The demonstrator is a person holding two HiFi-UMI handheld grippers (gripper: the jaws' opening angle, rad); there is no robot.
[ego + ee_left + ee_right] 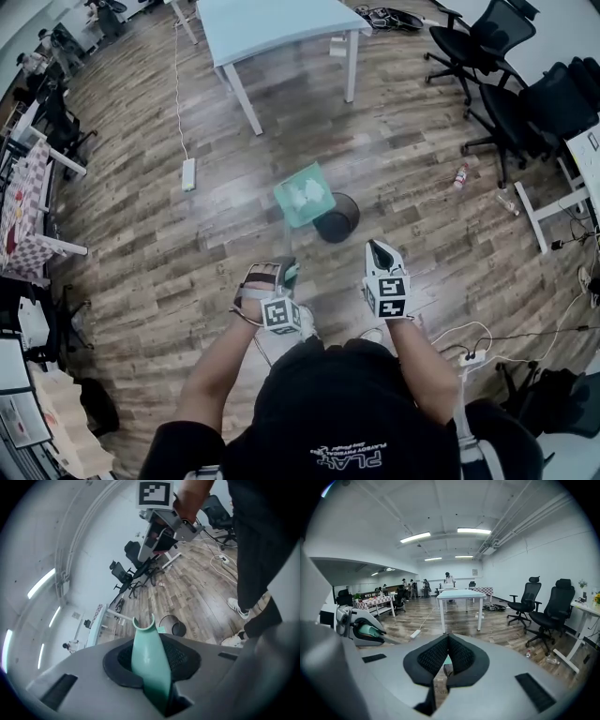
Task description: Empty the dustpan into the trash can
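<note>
Closest to the person, the left gripper [284, 272] has its jaws clamped on the handle [149, 660] of the dustpan [305, 195]. The long grip lets the pan be held out ahead without stooping. Just beside it, the right gripper [379, 251] hangs with its jaws closed together on nothing, apparently kept clear because one hand is enough for tipping. Further out, the dustpan is mint green, a squarish scoop on a curved, trough-like handle, with pale scraps showing inside it. From the head view it sits above the floor [187, 262] and overlaps the left rim of the trash can [339, 220], which suits pouring straight in. The trash can is small, round and black, standing on the wood floor. Well beyond it are black office chairs [497, 56].
</note>
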